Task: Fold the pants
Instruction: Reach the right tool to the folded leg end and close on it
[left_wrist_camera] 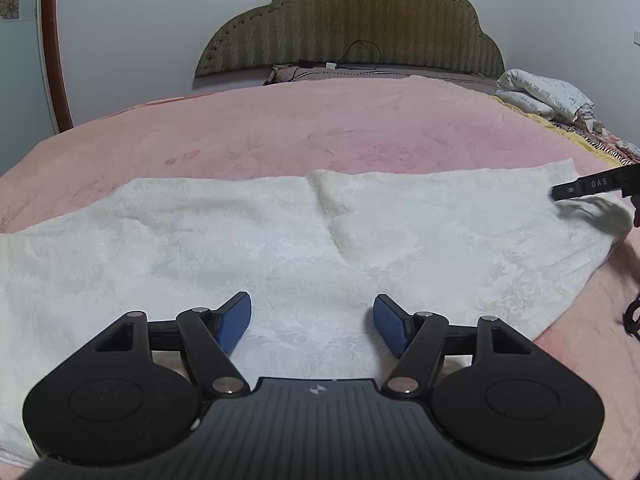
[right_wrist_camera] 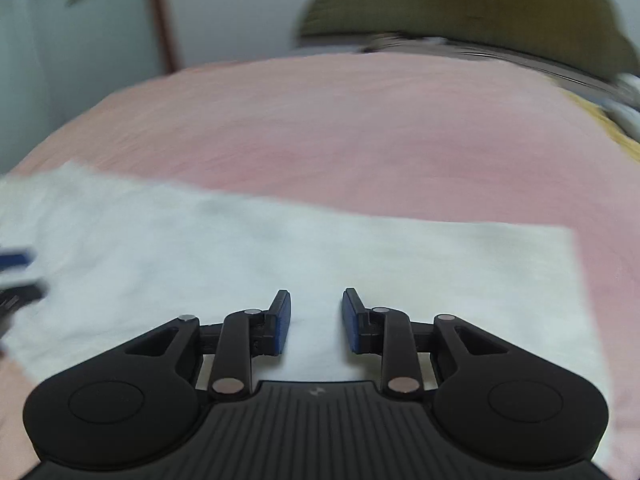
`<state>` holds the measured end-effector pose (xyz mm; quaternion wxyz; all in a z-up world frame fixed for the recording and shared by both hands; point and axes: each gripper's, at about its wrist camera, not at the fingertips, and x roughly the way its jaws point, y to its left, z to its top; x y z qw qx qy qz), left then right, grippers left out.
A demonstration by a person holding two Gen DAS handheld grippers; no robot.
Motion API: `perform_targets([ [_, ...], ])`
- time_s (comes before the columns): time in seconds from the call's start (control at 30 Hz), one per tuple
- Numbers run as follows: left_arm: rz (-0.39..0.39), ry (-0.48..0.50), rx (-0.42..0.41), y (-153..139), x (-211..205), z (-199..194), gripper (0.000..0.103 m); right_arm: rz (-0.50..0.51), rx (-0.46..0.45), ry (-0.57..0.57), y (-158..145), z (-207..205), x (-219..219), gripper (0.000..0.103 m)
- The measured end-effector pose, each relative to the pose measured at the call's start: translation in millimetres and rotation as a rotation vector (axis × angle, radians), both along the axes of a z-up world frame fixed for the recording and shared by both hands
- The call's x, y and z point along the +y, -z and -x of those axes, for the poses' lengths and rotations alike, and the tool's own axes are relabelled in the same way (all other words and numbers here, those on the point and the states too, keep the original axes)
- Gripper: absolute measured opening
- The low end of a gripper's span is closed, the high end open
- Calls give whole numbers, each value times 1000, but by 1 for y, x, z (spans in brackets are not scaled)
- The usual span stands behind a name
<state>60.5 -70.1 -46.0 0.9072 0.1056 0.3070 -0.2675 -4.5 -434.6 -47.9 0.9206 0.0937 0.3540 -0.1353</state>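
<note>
White fleecy pants [left_wrist_camera: 280, 240] lie spread flat across a pink bedspread [left_wrist_camera: 300, 128], with a crease near the middle. My left gripper [left_wrist_camera: 312, 320] is open and empty, low over the near part of the pants. My right gripper [right_wrist_camera: 316, 316] is open and empty, low over the right part of the pants [right_wrist_camera: 360, 264]; that view is motion-blurred. The right gripper also shows at the right edge of the left wrist view [left_wrist_camera: 592, 186], over the pants' right end. The left gripper's blue pad shows at the left edge of the right wrist view [right_wrist_camera: 14, 260].
An olive padded headboard [left_wrist_camera: 352, 24] stands at the far end of the bed. A cable and small devices [left_wrist_camera: 332, 65] lie at its foot. A crumpled white printed quilt [left_wrist_camera: 548, 94] sits at the far right. A wooden frame [left_wrist_camera: 52, 40] stands at the left wall.
</note>
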Motion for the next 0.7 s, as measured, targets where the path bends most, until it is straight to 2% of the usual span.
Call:
perform_targets([
  [0.03, 8, 0, -3, -2, 0, -1, 71, 17, 16, 115, -3, 7, -15, 27],
  [0.07, 14, -2, -7, -4, -2, -1, 71, 23, 3, 181, -7, 18, -26, 30],
  [0.1, 18, -6, -11, -5, -4, -1, 71, 7, -25, 185, -13, 30, -30, 31],
  [0.23, 46, 8, -26, -10, -16, 6, 72, -70, -79, -37, -27, 53, -3, 31],
  [0.3, 32, 38, -29, -8, -25, 10, 72, -79, -47, -174, -21, 56, 13, 33],
  [0.33, 16, 49, -35, -6, -29, 12, 73, -49, -6, -199, -14, 54, 18, 35],
  [0.4, -32, 64, -51, 2, -37, 15, 77, 92, 37, -112, -1, 50, 18, 37],
  [0.47, -67, 60, -71, 11, -40, 17, 82, 152, 10, 69, -3, 54, 3, 38],
  [0.5, -65, 53, -83, 12, -39, 18, 85, 177, 5, 190, -7, 59, -6, 40],
  [0.53, -64, 46, -86, 13, -38, 18, 86, 170, -23, 261, -12, 67, -11, 45],
  [0.57, -62, 41, -82, 14, -38, 16, 88, 123, -73, 285, -17, 78, -15, 45],
  [0.6, -56, 36, -77, 14, -37, 15, 90, 31, -139, 280, -23, 94, -20, 46],
  [0.67, -45, 24, -71, 15, -36, 14, 92, -199, -236, 268, -28, 116, -27, 64],
  [0.7, -44, 20, -72, 16, -35, 14, 93, -312, -272, 275, -28, 127, -32, 66],
])
